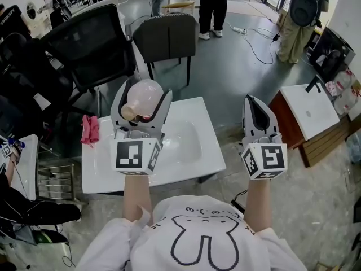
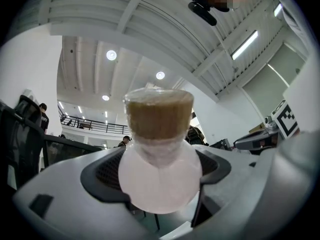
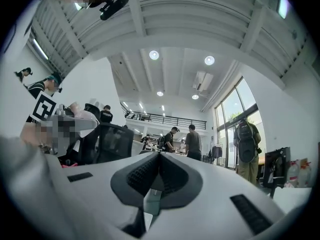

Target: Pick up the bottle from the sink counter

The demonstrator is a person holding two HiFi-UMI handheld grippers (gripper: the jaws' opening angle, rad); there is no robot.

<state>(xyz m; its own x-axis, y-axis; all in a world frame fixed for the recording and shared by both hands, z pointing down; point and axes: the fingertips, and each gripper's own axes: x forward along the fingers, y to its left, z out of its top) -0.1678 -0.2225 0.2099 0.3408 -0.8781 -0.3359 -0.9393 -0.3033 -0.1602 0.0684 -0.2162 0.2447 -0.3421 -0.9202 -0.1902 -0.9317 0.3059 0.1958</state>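
Over the white sink counter [image 1: 192, 157] I am holding the pink bottle [image 1: 148, 92] clamped in my left gripper [image 1: 142, 101], clear of the surface, my right gripper [image 1: 254, 103] hanging closed and empty aside; I think only a steady lift is remaining.

A crumpled pink cloth [image 1: 89, 130] lies before a black mesh office chair [image 1: 90, 47], a dark grey chair [image 1: 167, 37] stands beside it, and a cable [image 1: 252, 44] trails over the floor [image 1: 237, 75] near a person wearing a backpack [image 1: 299, 16].
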